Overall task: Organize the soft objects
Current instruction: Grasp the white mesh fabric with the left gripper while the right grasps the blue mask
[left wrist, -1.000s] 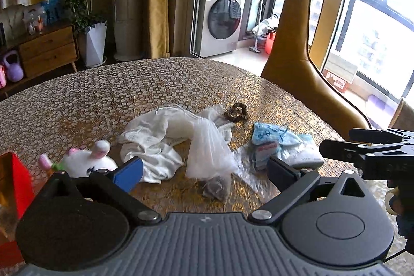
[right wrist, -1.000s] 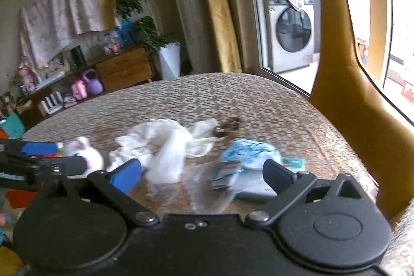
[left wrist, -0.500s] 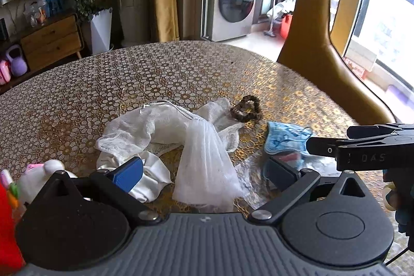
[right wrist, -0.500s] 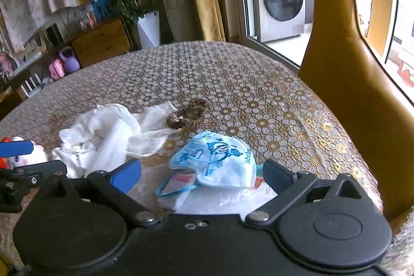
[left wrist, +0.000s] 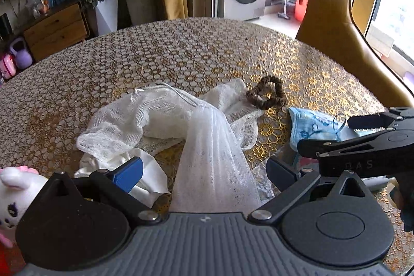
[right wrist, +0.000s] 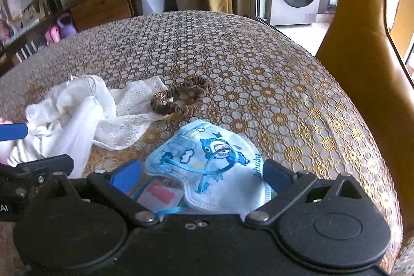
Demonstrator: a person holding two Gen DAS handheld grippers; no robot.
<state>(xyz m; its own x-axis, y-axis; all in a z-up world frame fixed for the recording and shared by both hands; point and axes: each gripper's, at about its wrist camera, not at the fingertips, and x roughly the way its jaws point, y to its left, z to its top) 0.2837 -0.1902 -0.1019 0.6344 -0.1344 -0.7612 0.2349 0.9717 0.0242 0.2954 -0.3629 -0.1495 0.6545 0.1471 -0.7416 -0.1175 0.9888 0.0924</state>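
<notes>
A crumpled white gauze cloth (left wrist: 165, 120) (right wrist: 85, 110) lies mid-table, one fold running down between the fingers of my open left gripper (left wrist: 204, 170). Touching the cloth's far edge is a brown scrunchie (left wrist: 266, 92) (right wrist: 181, 97). A blue cartoon face mask (right wrist: 207, 162) (left wrist: 310, 126) rests on a clear packet, directly between the fingers of my open right gripper (right wrist: 201, 172), which hovers low over it. The right gripper also shows side-on at the right of the left wrist view. A white plush bunny (left wrist: 15, 188) sits at the left edge.
The round table (right wrist: 233, 56) has a gold flower-pattern cover. A mustard chair back (left wrist: 333, 25) rises at its far right edge. Something red (left wrist: 7, 258) sits at the lower left. A washing machine, wooden cabinet and potted plant stand in the background.
Both grippers have moved forward and lower over the table. The white cloth now reaches between the left fingers, and the mask now sits between the right fingers.
</notes>
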